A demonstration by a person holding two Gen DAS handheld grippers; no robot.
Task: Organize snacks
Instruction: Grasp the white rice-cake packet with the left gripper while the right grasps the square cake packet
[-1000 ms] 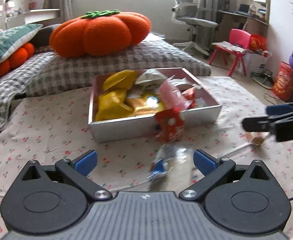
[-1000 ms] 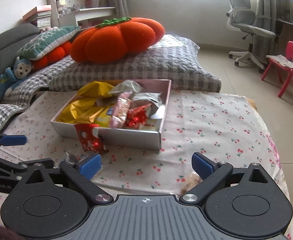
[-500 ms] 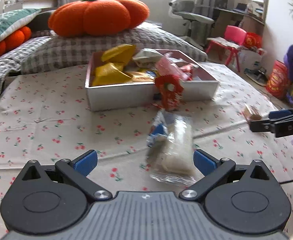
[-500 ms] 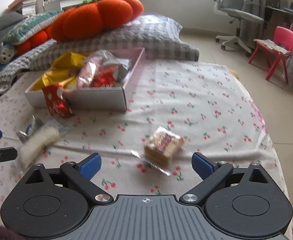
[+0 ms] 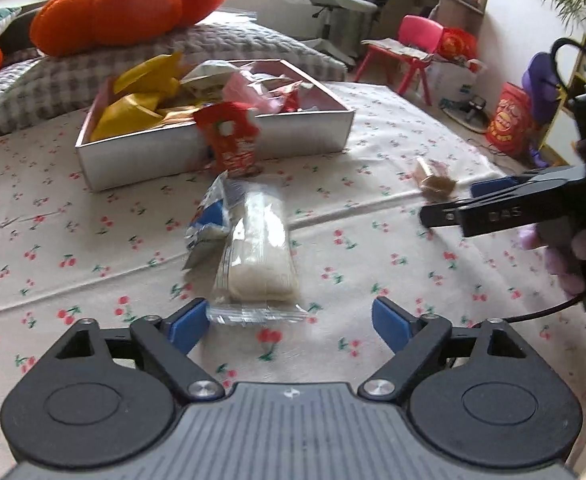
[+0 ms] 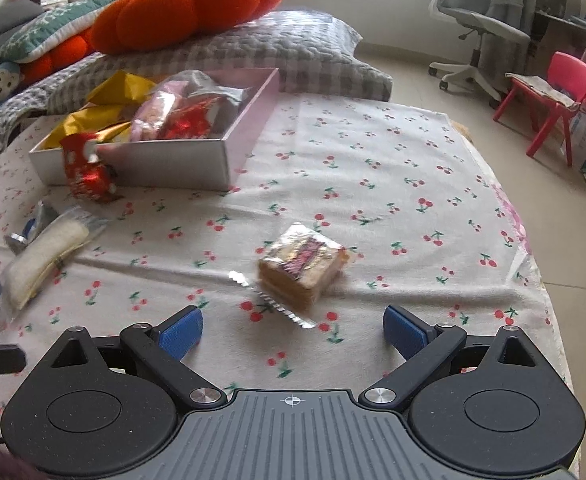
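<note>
A clear packet of white rice cake (image 5: 259, 248) lies on the cherry-print cloth, beside a blue-and-white wrapper (image 5: 209, 220). My left gripper (image 5: 289, 322) hovers over the packet's near end, its jaws closing, and the packet's crimped edge reaches between the pads without being pressed. In the right wrist view a wrapped brown cake (image 6: 303, 266) lies just ahead of my right gripper (image 6: 293, 330), which is open and holds nothing. A silver box (image 5: 221, 152) full of snacks stands further back, with a red packet (image 5: 231, 142) leaning on its front wall.
The right gripper and the hand that holds it (image 5: 525, 208) show at the right of the left wrist view. An orange pumpkin cushion (image 6: 189, 8) and checked pillows (image 6: 293, 56) lie behind the box. The bed's edge (image 6: 533, 264) drops to the floor on the right.
Both grippers have come down and forward toward the cloth. The rice cake packet now reaches between the left fingers, which have narrowed. The brown cake has come into view ahead of the right gripper.
</note>
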